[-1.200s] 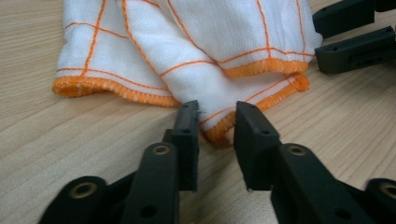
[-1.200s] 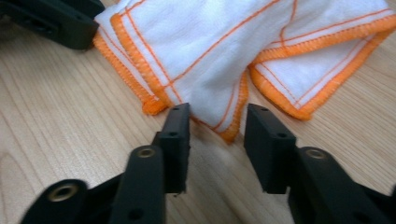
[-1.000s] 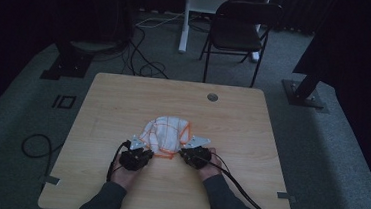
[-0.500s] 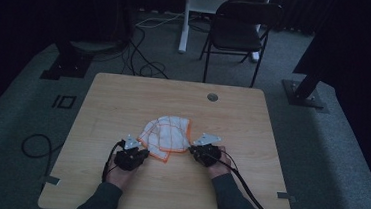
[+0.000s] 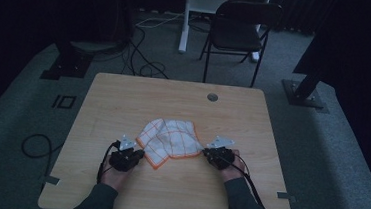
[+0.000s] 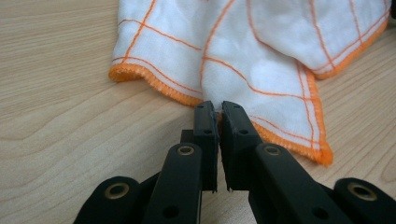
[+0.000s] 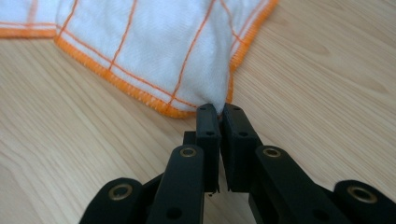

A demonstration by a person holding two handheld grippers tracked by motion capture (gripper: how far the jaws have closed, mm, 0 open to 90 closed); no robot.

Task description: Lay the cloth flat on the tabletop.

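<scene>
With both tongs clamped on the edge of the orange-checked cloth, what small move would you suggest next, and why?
Probably draw the two hands a little farther apart, level with the table. The left tongs and the right tongs are each shut on the orange hem of the cloth, yet the cloth between them lies folded and rumpled on the table, so a gentle outward pull should flatten it.

A white cloth point(image 5: 170, 142) with an orange grid and orange stitched hem lies rumpled just below the middle of the high view's frame, apparently folded over itself, its lower corners stretched left and right.
</scene>
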